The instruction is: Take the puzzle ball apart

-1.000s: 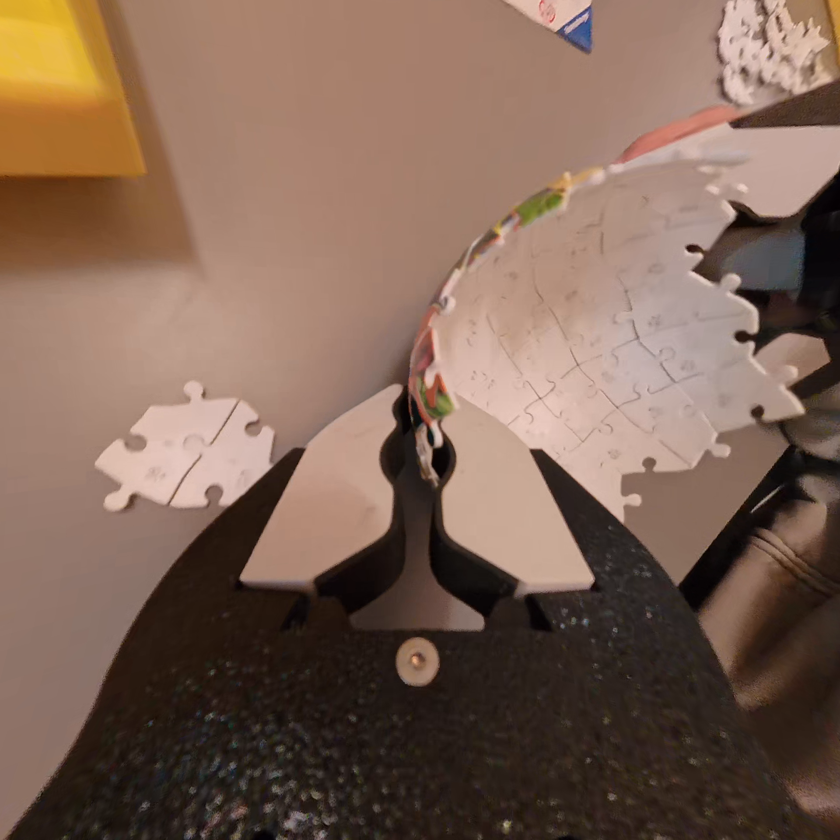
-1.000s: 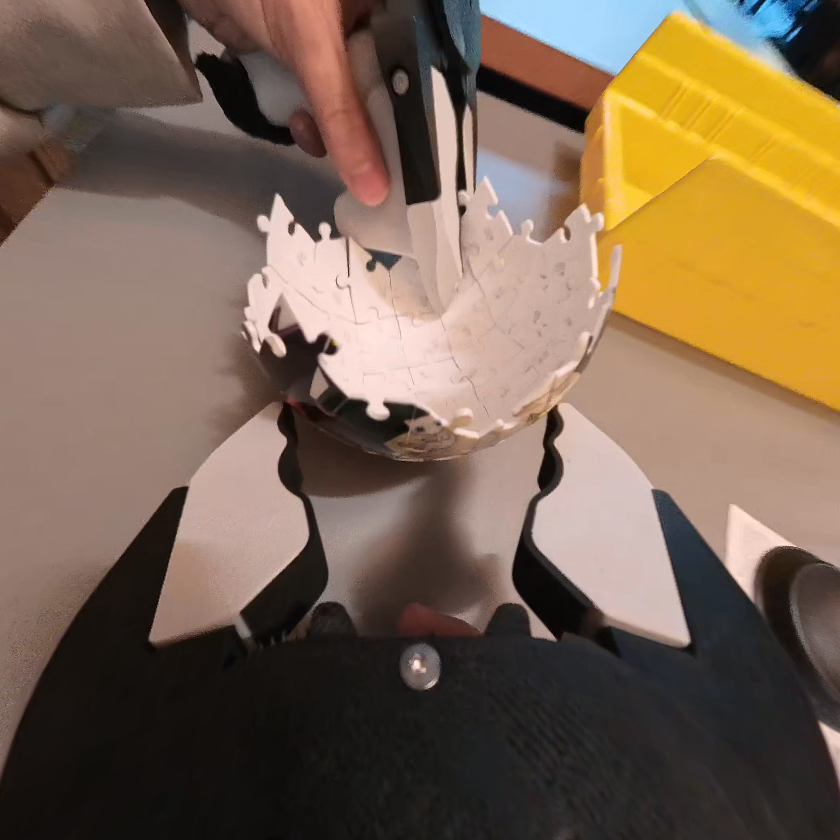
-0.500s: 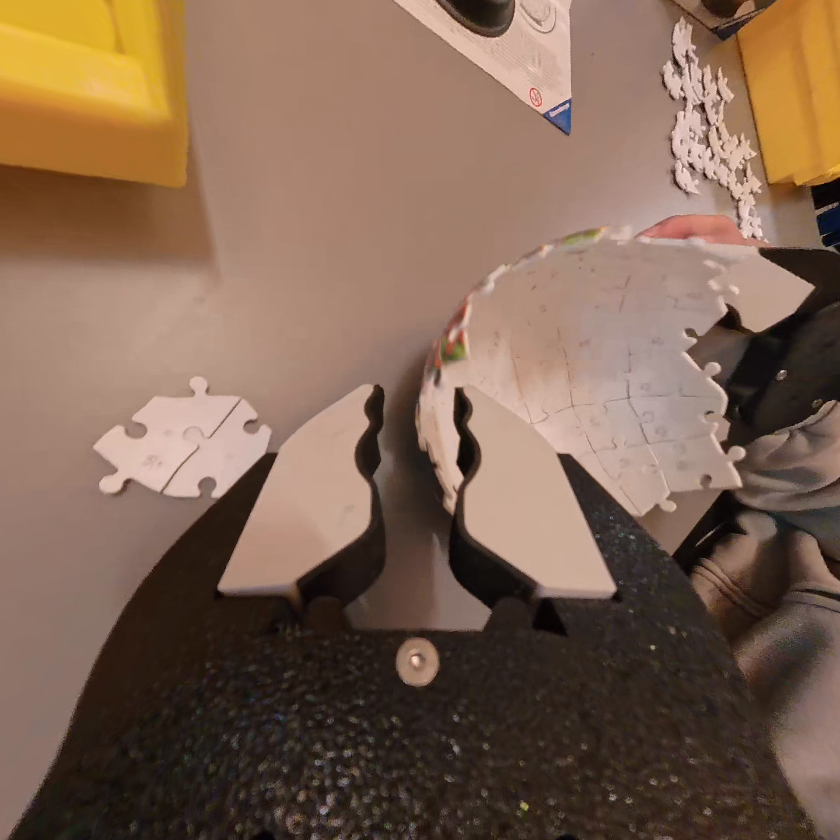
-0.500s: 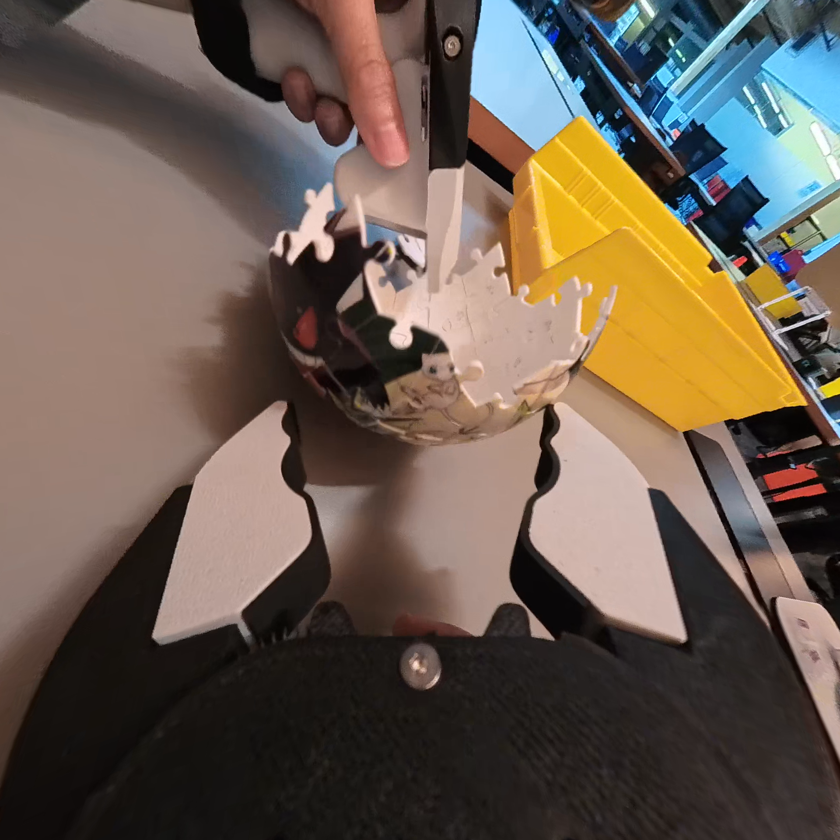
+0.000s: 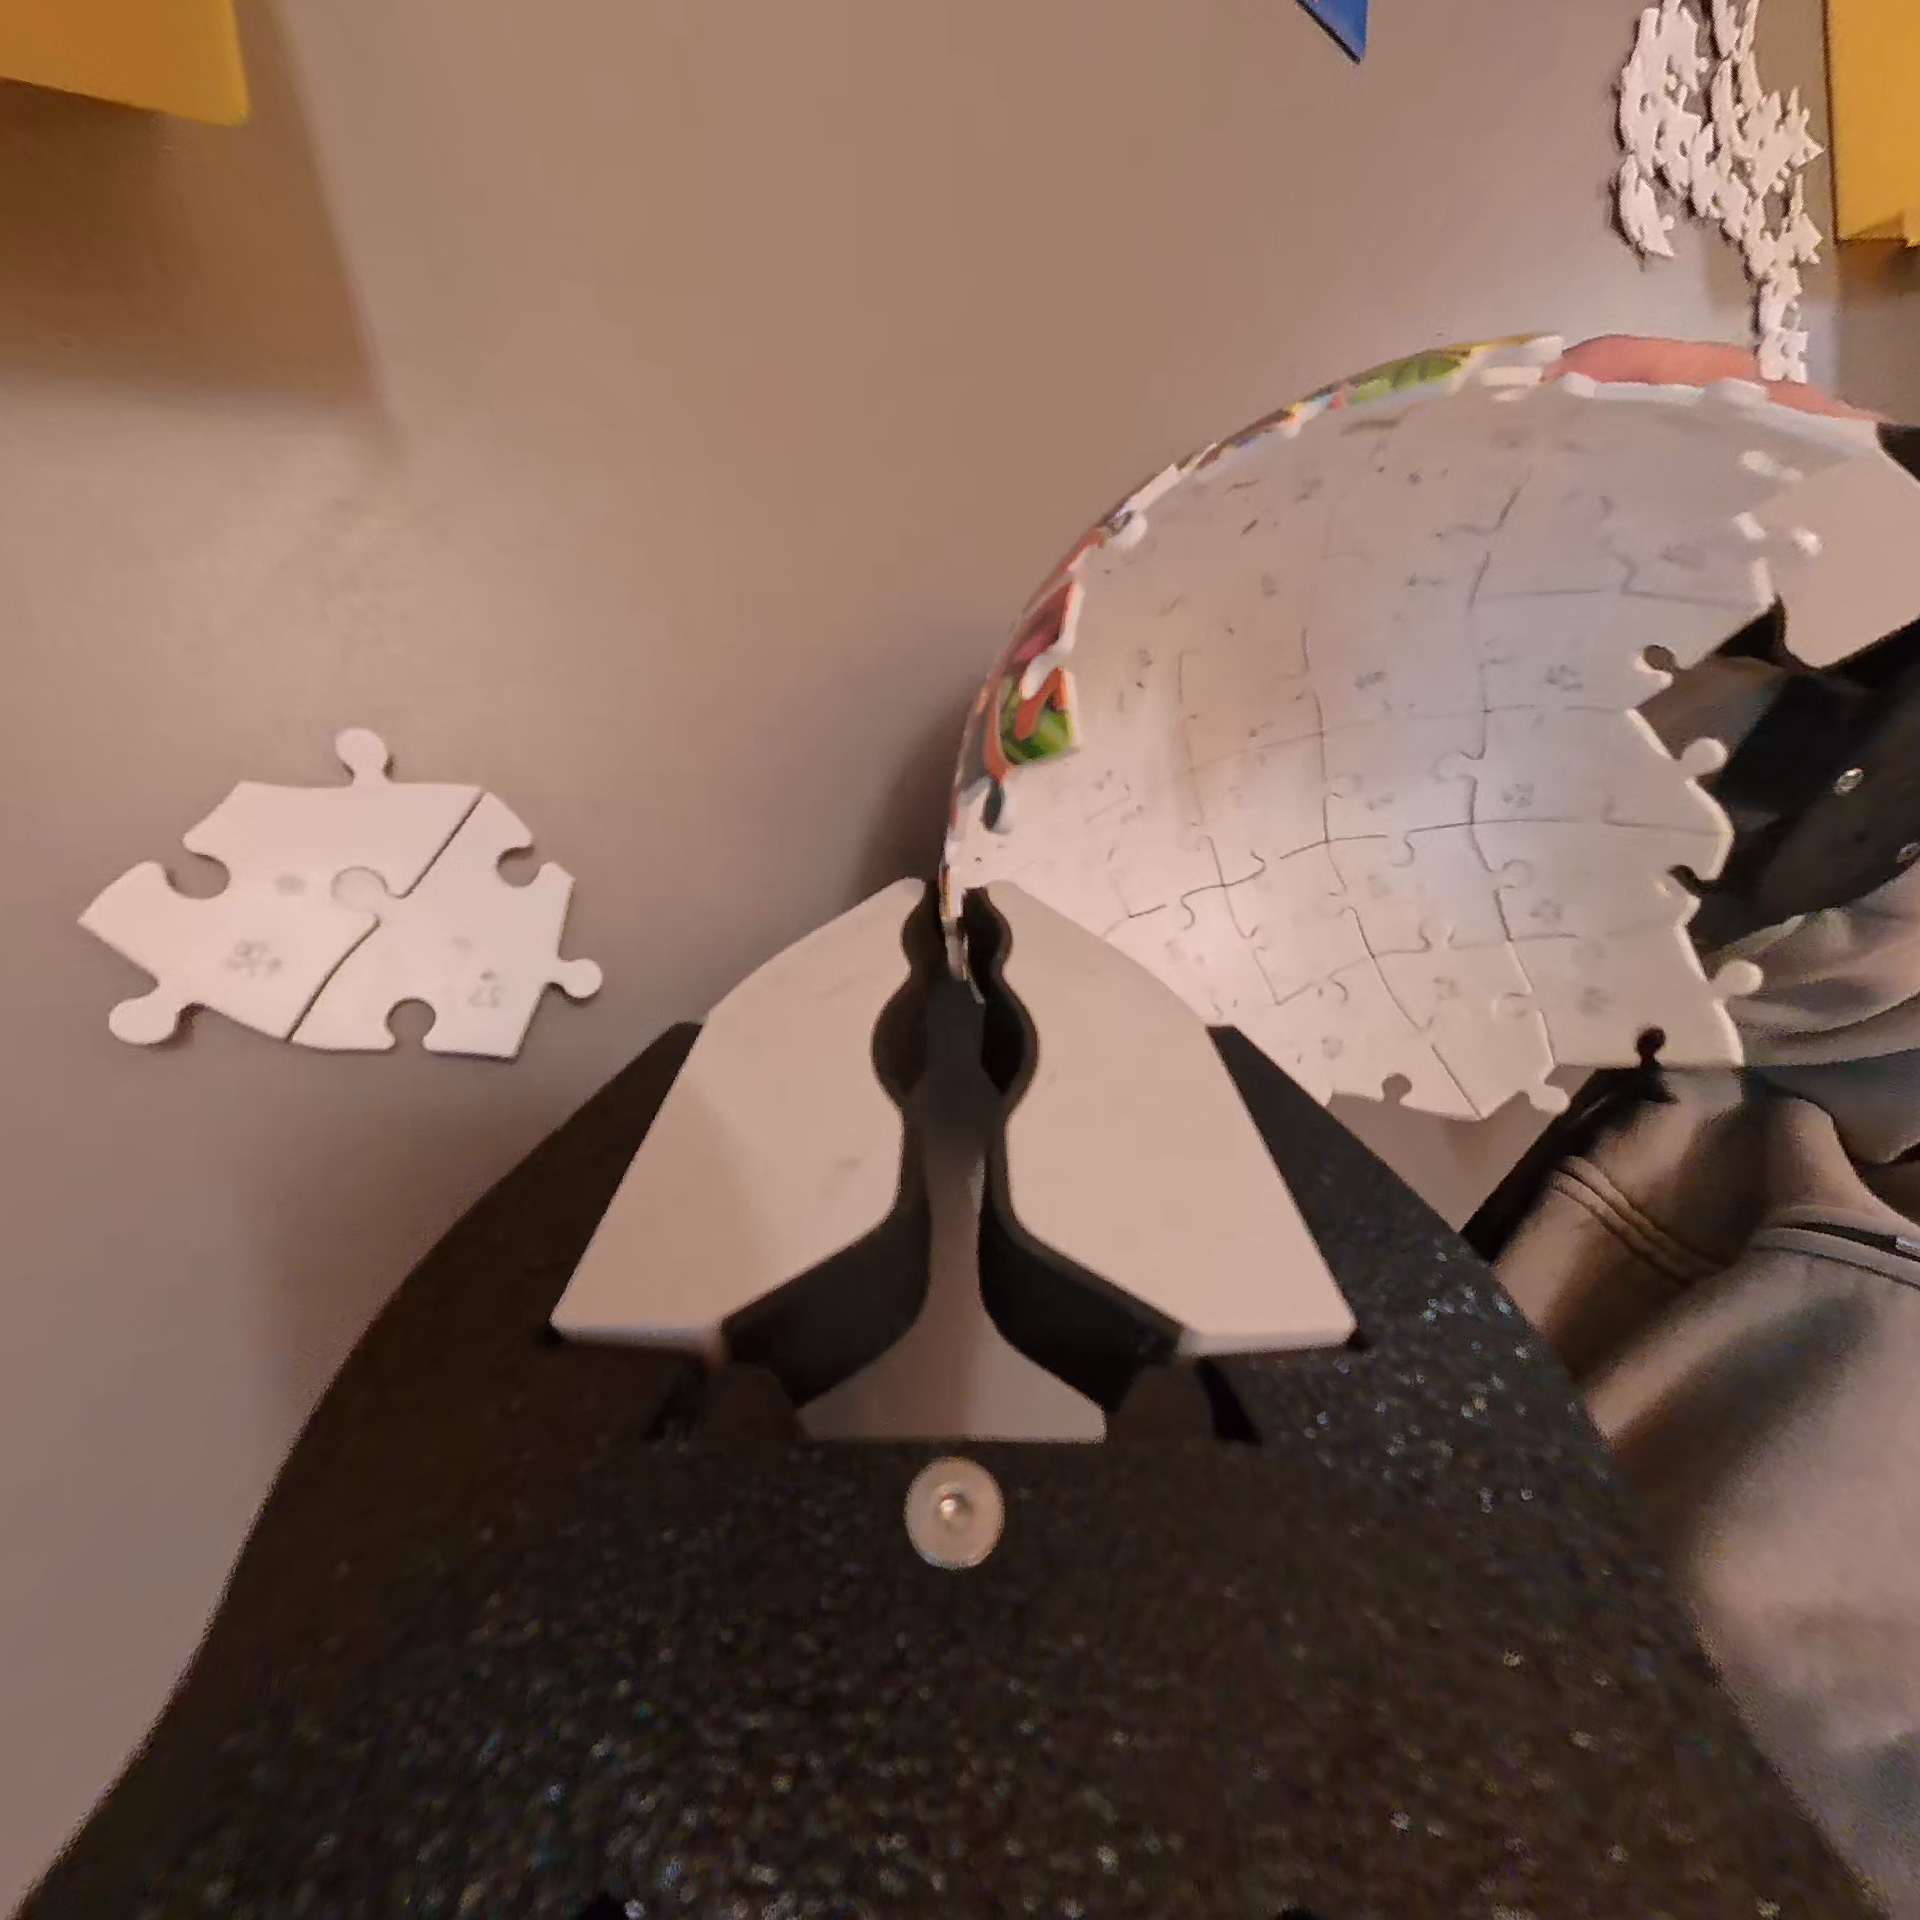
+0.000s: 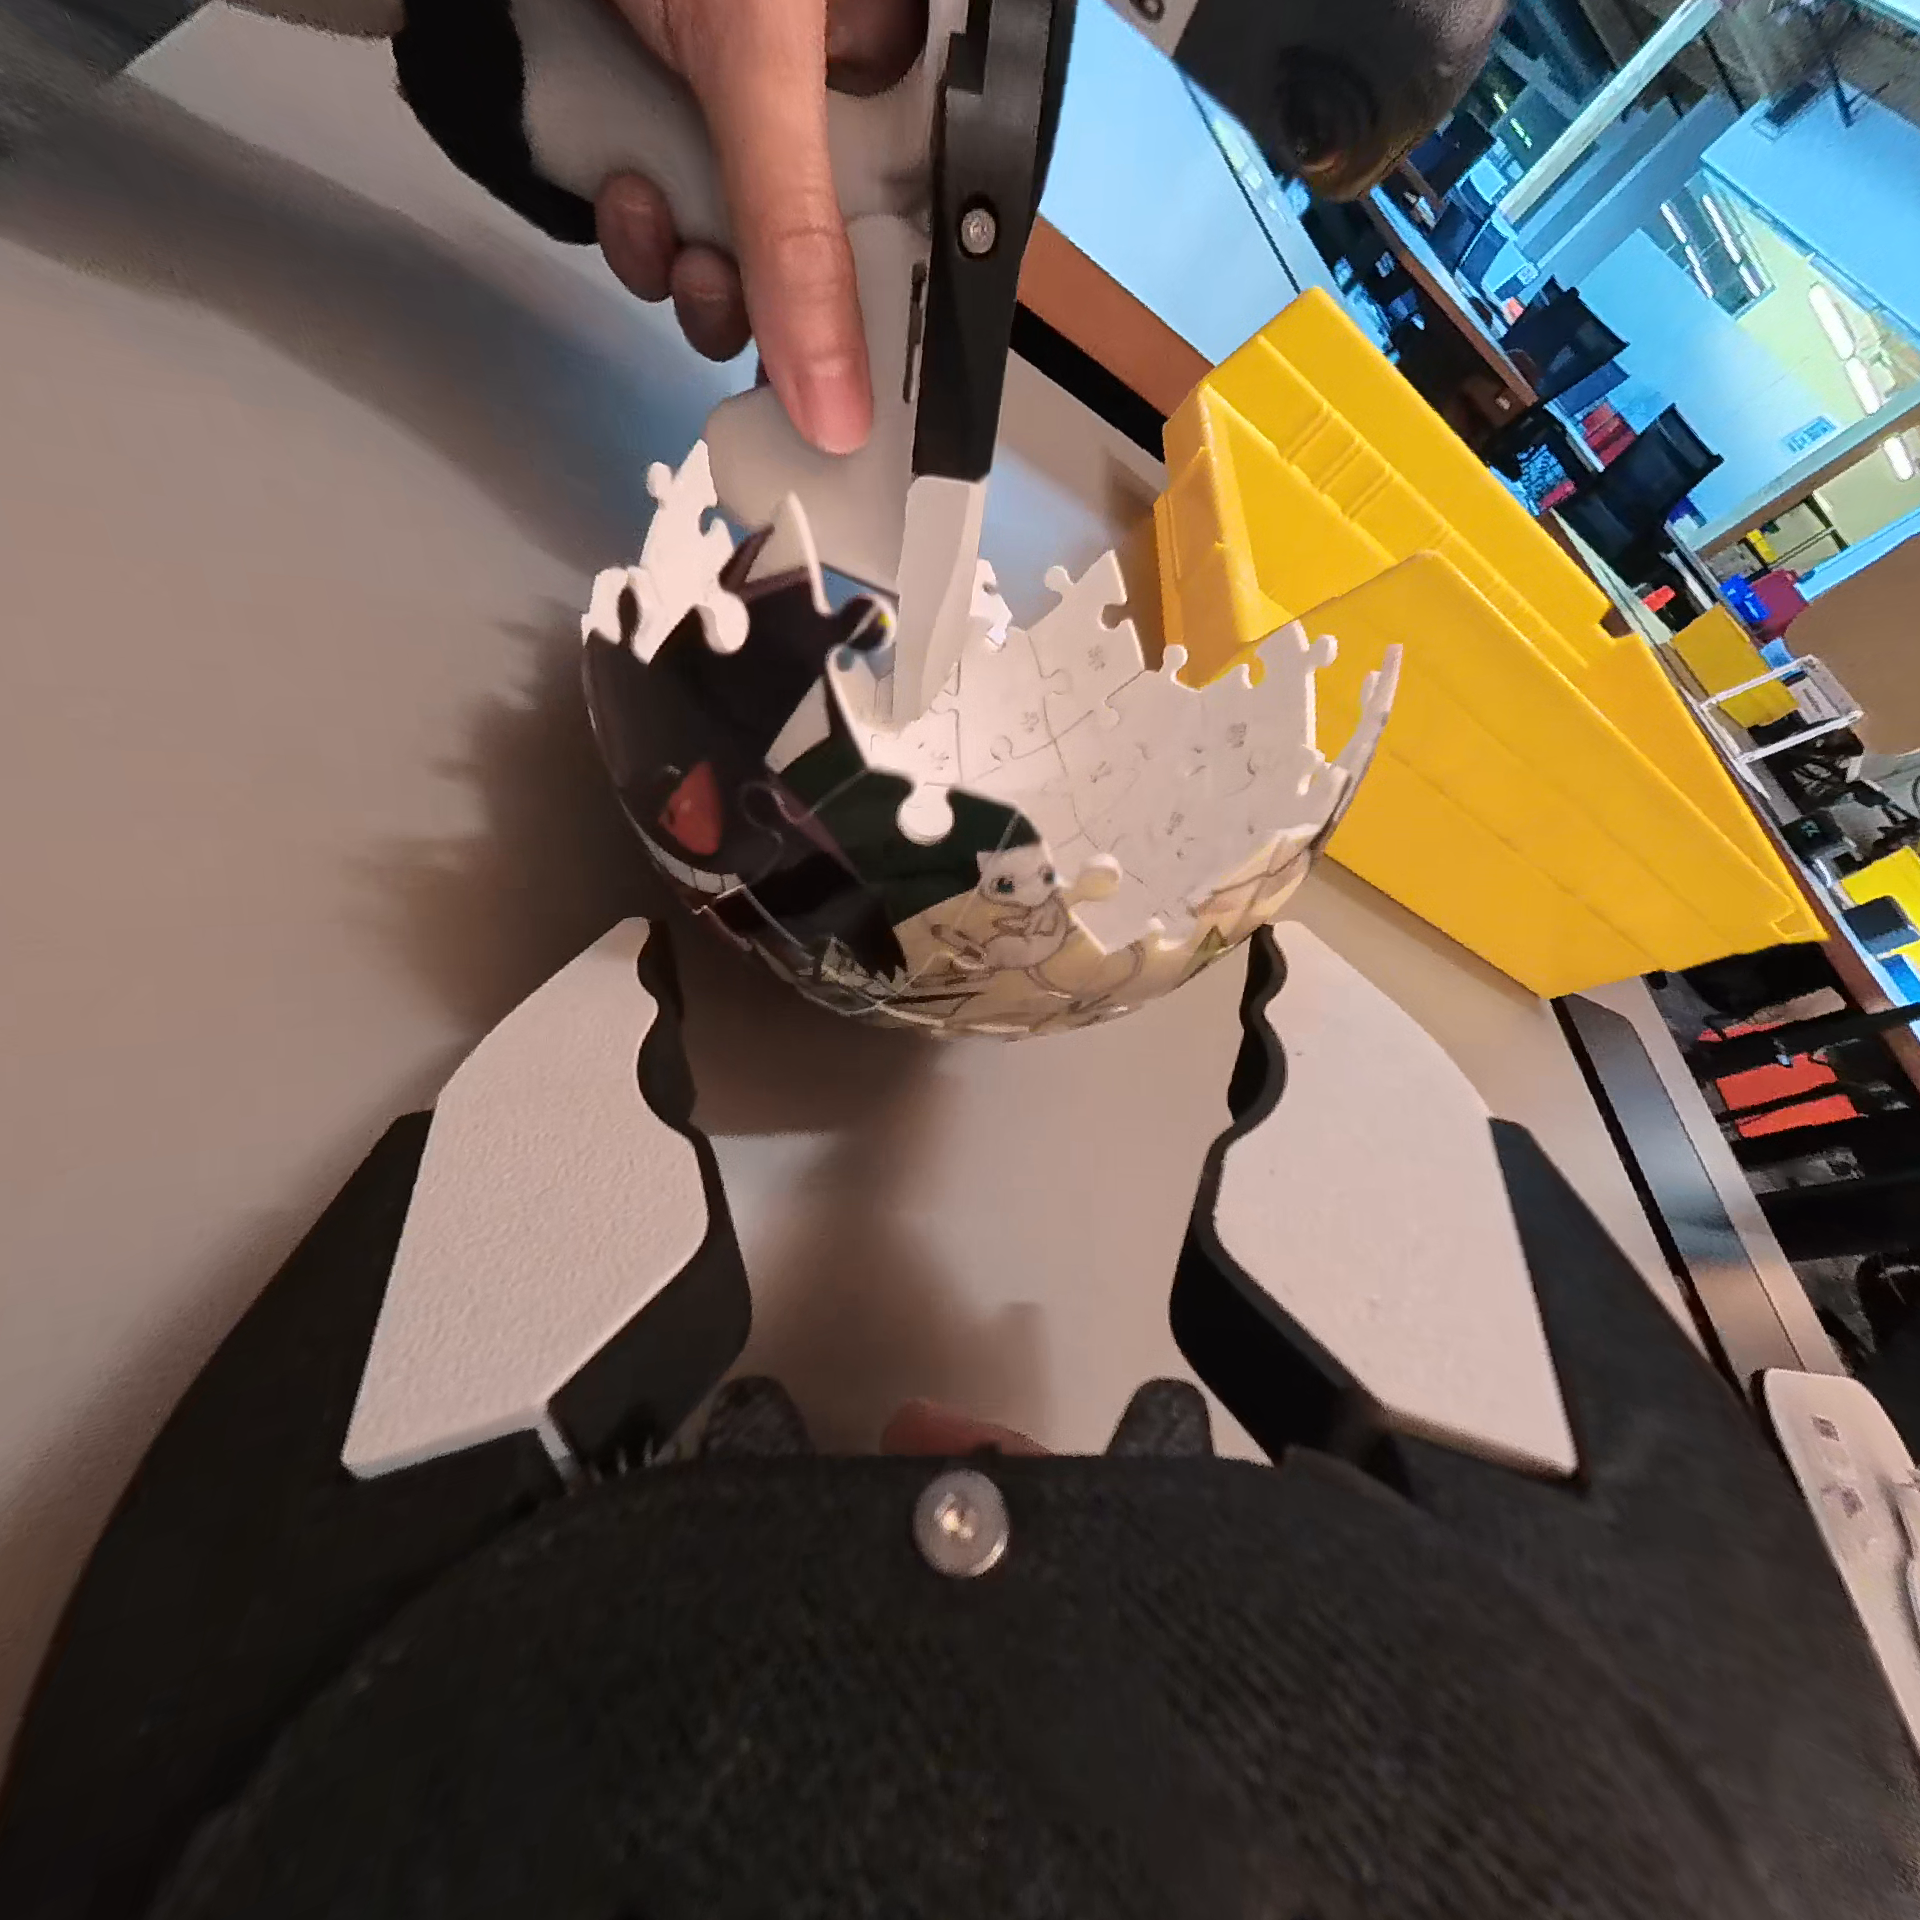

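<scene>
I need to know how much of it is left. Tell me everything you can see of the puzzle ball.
The puzzle ball is now an open half shell, like a bowl, of interlocked curved pieces. It is white inside and printed outside with dark and pale cartoon figures, and its rim is jagged with tabs and notches. The left tongs are shut on the rim from above. The open right tongs flank its underside. It seems held above the grey table.
</scene>
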`<act>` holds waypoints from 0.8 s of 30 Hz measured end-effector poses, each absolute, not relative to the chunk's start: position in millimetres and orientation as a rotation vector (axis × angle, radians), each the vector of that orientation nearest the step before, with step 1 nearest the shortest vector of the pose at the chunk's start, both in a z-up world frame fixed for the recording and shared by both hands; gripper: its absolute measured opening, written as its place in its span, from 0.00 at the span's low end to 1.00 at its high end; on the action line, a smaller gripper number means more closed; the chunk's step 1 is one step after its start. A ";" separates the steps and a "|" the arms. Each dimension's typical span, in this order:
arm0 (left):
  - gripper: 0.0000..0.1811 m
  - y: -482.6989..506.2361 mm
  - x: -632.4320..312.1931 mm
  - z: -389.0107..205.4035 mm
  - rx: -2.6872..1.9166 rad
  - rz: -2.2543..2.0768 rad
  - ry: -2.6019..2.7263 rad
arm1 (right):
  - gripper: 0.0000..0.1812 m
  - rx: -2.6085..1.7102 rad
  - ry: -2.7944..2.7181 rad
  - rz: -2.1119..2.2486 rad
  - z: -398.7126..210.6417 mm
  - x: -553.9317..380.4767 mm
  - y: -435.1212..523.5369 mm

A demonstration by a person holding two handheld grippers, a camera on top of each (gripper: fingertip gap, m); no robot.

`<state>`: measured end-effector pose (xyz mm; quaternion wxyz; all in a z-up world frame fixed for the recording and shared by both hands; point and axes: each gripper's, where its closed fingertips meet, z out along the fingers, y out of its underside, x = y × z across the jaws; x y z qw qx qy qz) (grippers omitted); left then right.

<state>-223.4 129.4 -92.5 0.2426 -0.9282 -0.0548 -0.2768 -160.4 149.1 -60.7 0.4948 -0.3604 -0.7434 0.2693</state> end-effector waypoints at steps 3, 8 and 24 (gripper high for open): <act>0.01 130.1 -223.0 -93.3 -2.523 -0.810 -0.187 | 0.57 -0.913 -1.793 0.642 -61.7 -163.8 152.7; 0.01 133.5 -223.3 -94.8 -2.499 -0.832 -0.214 | 0.55 -0.929 -1.789 0.636 -62.6 -167.9 155.2; 0.11 131.6 -225.2 -94.0 -2.486 -0.827 -0.255 | 0.53 -0.776 -1.737 0.564 -54.9 -163.6 146.2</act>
